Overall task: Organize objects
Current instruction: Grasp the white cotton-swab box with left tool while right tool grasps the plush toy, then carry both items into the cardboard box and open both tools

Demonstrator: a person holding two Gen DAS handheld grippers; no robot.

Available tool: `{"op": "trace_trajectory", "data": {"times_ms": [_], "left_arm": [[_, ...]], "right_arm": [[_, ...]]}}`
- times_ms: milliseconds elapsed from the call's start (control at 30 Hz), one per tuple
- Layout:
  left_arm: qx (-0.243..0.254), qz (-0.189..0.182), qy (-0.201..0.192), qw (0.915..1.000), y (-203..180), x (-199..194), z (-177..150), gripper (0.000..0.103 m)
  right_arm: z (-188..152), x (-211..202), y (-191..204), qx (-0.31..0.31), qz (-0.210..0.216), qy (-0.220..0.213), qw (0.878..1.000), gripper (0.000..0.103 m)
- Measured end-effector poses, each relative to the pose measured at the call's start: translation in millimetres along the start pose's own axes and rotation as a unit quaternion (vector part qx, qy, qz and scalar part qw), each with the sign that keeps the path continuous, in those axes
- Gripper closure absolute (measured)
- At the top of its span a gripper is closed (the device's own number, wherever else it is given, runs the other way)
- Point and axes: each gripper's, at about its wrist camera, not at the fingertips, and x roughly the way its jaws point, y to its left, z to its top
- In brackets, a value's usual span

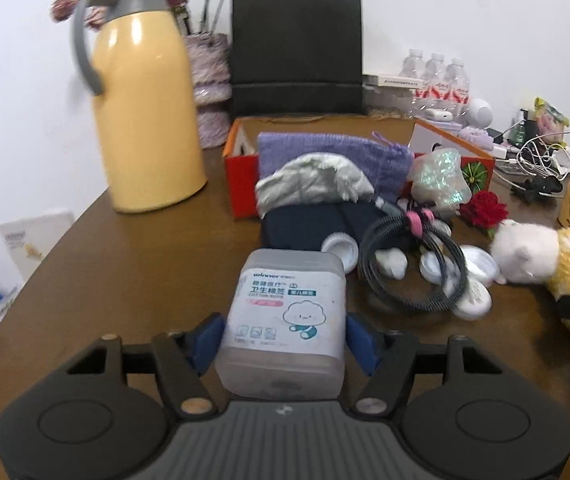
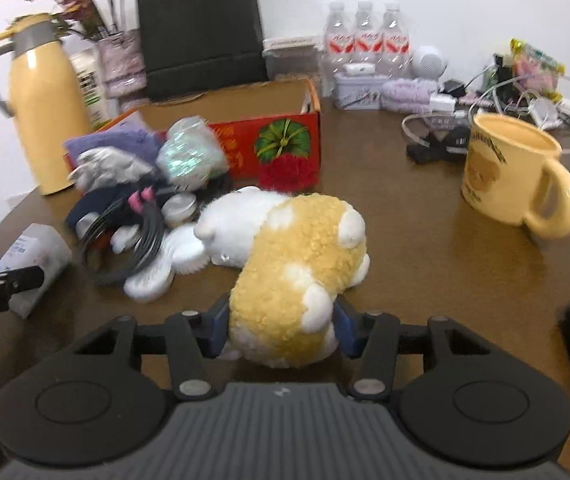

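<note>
We have the brown table [image 1: 125, 248] under everything, and on it, from big to small: one yellow thermos jug [image 1: 145, 100], one black paper bag [image 1: 297, 52] against the wall, one red cardboard box [image 2: 277, 140] lying open, one yellow mug [image 2: 513, 172], three water bottles [image 2: 369, 36] in a row; then the heap in front of the box, with one purple cloth [image 1: 325, 152], one coiled black cable [image 1: 409, 264] and several small white round lids we cannot count for sure.

Now the hands; our left gripper [image 1: 283, 338] has its blue pads against both sides of the cotton swab box [image 1: 285, 312], which stands on the table at the near edge of the heap; so we are holding it, jaws at a middling width. Our right gripper [image 2: 281, 330] pinches the rear of the yellow-and-white plush toy [image 2: 293, 264], which lies on its side on the table just right of the cable.

What could go wrong, as we judge it: the plush is soft, so a grip on fluff alone may slip as we lift; its white head touches the cable and lids, and may drag them along; the smooth plastic swab box is held low, so it could tip forward; and both hands heading for the red box might crowd each other.
</note>
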Motion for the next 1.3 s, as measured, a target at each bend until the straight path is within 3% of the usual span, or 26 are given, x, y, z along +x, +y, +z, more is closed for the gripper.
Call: {"op": "trace_trajectory", "data": {"times_ms": [100,167,200,300,400,533,700,733,767,933,1100,1200,1300], "left_arm": [[-0.026,0.011,0.007,0.9996,-4.2,-24.9,-15.7,0.037],[-0.035,0.004,0.011,0.9993,-7.2,-34.5,-22.9,0.03],[-0.034,-0.005,0.013,0.9993,-9.0,-35.6,-24.2,0.024],[-0.034,-0.001,0.013,0.9993,-11.9,-33.2,-25.7,0.022],[-0.03,0.008,0.011,0.9994,-11.5,-28.6,-24.1,0.022],[-0.035,0.022,0.011,0.9991,-5.3,-23.0,-22.9,0.022],[-0.041,0.025,0.019,0.9987,-1.2,-14.8,-22.1,0.024],[-0.039,0.024,0.019,0.9988,-1.5,-13.7,-22.1,0.035],[-0.035,0.016,0.019,0.9991,-2.5,-13.6,-22.1,0.039],[-0.032,0.008,-0.004,0.9994,-2.3,-21.4,-14.9,0.04],[-0.037,-0.013,-0.05,0.998,7.6,-24.0,36.5,0.04],[-0.028,-0.038,-0.071,0.9964,14.2,-7.3,93.5,0.04],[-0.041,-0.048,-0.052,0.9966,23.2,37.3,159.2,0.04]], "right_arm": [[-13.0,-21.3,1.7,-0.048,0.021,0.017,0.998,0.048],[-19.6,-30.5,6.5,-0.073,0.022,0.015,0.997,0.034],[-21.7,-32.0,8.4,-0.077,0.015,0.01,0.997,0.021],[-24.4,-29.5,16.5,-0.078,-0.005,-0.002,0.997,0.018],[-23.1,-21.4,20.8,-0.06,-0.008,-0.005,0.998,0.026],[-21.0,-15.0,22.1,-0.044,-0.02,-0.012,0.999,0.05],[-21.4,-12.5,21.5,-0.043,-0.013,-0.016,0.999,0.052],[-21.5,-12.2,21.5,-0.044,-0.013,-0.017,0.999,0.052],[-21.7,-12.1,21.6,-0.045,-0.013,-0.019,0.999,0.053],[-13.7,-25.3,15.4,-0.028,0.01,-0.045,0.999,0.056],[27.3,-40.7,10.0,-0.024,0.036,-0.097,0.994,0.056],[76.9,-30.7,11.8,-0.036,0.051,-0.128,0.99,0.056],[141.8,3.5,14.6,-0.044,0.059,-0.133,0.988,0.055]]}}
